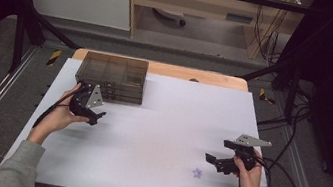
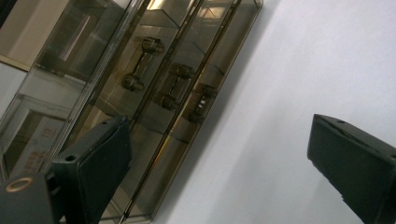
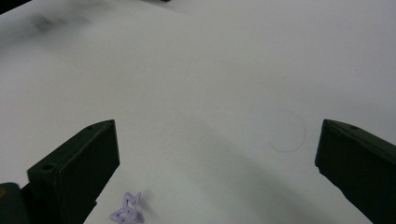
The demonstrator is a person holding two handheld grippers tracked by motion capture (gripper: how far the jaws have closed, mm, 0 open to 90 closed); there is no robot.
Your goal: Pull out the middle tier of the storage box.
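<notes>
- Purple star piece (image 1: 197, 173): lies flat on the white table (image 1: 159, 128), lower right of the high view, well apart from the smoked drawer box (image 1: 112, 77) at upper left.
- Right gripper (image 1: 214, 162): nearer of the two; star just below and left of its tips, at the bottom left in the right gripper view (image 3: 126, 212). Jaws spread wide, empty, hand low, pointing left.
- Left gripper (image 1: 95, 111): beside the box front, jaws parted, empty.

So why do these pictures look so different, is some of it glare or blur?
High view: dim and soft, the room's edges falling dark around the bright white table. Left gripper view: tilted, with glare streaks on the smoky drawer box; the near jaws look soft. Right gripper view: evenly lit, with a smudgy blur at the top left and the small purple piece cut by the bottom edge.
</notes>
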